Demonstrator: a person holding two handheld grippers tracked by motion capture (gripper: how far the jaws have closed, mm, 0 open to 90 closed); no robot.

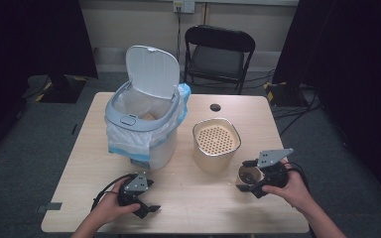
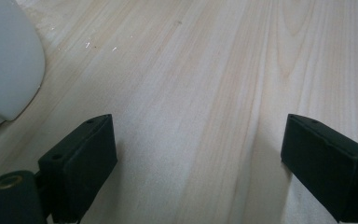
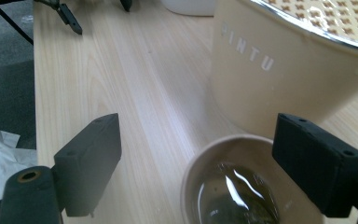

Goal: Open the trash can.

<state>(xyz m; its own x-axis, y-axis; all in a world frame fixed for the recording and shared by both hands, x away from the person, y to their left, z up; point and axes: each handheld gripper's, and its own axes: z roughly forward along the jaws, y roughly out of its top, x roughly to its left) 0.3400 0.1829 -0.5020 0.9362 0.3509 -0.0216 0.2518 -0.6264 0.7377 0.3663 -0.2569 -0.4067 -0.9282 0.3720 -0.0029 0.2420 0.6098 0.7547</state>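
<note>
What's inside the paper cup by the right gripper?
The paper cup holds a dark, shiny liquid with something dark sitting in it. The right gripper covers part of the rim; the bottom is hidden.

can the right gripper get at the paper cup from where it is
Probably yes: the right gripper is open, with the paper cup right at its jaws and nothing between them. The beige container stands close behind.

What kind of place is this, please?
Probably a lab or studio set up for recording, not a home: a lone wooden table on grey carpet, black curtains at both sides, a folding chair, and cables on the floor.
</note>
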